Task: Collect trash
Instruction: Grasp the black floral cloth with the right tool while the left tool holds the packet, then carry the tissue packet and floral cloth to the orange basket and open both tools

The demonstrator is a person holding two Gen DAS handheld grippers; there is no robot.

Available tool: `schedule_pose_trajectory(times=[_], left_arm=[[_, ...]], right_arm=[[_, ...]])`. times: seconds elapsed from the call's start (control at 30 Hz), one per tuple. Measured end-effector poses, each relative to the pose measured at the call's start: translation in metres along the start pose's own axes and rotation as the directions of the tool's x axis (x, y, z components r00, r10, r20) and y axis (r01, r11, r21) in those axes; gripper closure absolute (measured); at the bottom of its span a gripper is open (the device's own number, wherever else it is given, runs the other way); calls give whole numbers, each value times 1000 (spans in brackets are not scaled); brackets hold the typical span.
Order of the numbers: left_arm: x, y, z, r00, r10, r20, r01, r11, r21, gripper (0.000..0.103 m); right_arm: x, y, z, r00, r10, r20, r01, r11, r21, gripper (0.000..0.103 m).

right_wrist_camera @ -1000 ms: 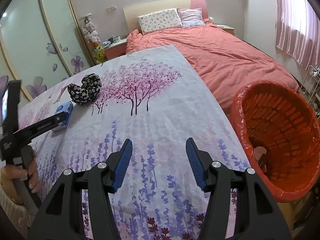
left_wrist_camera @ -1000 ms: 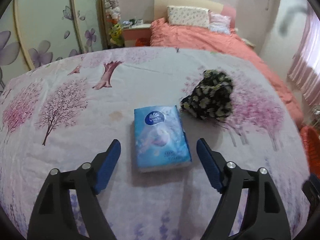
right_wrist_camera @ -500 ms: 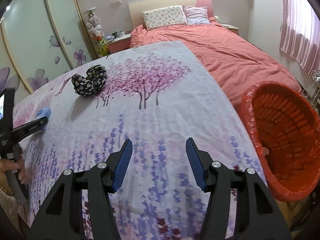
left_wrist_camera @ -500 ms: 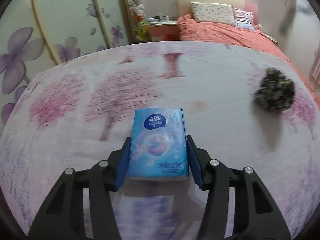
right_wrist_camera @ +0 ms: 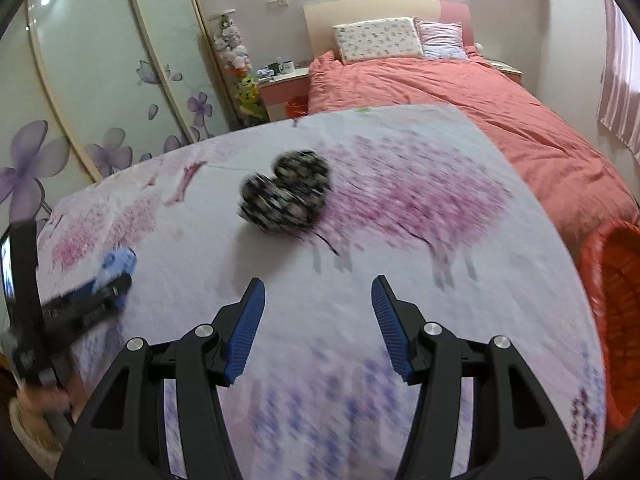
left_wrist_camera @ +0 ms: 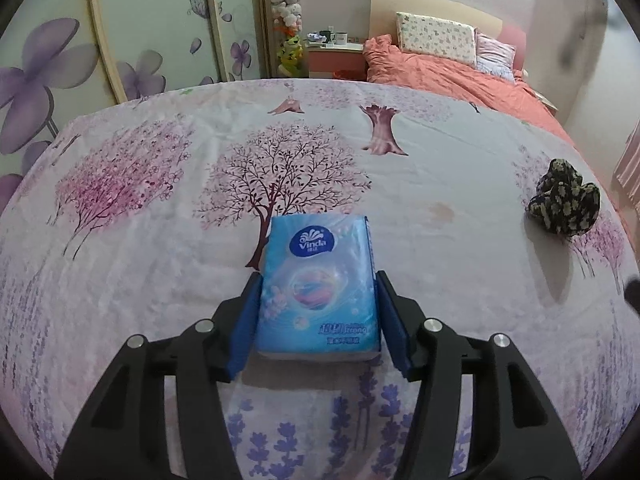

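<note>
A blue Vinda tissue pack (left_wrist_camera: 318,288) lies on the flower-printed tablecloth (left_wrist_camera: 160,240). My left gripper (left_wrist_camera: 318,276) is shut on it, a blue pad pressing each long side. In the right wrist view the same gripper (right_wrist_camera: 80,308) and pack (right_wrist_camera: 116,264) show blurred at the left edge. A crumpled black floral cloth bundle (left_wrist_camera: 564,204) sits on the right of the table. My right gripper (right_wrist_camera: 318,284) is open above the cloth with nothing between its fingers. The bundle (right_wrist_camera: 286,196) lies ahead of it, slightly left.
An orange-lined waste basket (right_wrist_camera: 616,320) stands beside the table's right edge. Beyond the table are a bed with a coral cover (right_wrist_camera: 480,112), a bedside stand (left_wrist_camera: 336,56) and sliding wardrobe doors (left_wrist_camera: 120,40). A hand (right_wrist_camera: 44,400) holds the left gripper's handle.
My left gripper closed on the tissue pack, which now sits farther left on the table. My right gripper swung left, away from the basket, towards the black floral bundle.
</note>
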State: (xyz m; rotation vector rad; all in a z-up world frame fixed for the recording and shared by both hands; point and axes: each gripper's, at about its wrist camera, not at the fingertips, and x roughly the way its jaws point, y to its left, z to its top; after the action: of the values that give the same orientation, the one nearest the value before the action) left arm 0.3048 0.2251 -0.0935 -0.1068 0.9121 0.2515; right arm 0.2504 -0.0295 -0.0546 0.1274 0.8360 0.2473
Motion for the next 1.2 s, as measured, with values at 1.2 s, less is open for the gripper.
schedule_pose_trajectory(times=[1.2], left_arm=[[-4,6,-4,997,-78,10,78,996,-41,42]], right_arm=[[33,-46,-1,996,-81,-33,84,992,98,83]])
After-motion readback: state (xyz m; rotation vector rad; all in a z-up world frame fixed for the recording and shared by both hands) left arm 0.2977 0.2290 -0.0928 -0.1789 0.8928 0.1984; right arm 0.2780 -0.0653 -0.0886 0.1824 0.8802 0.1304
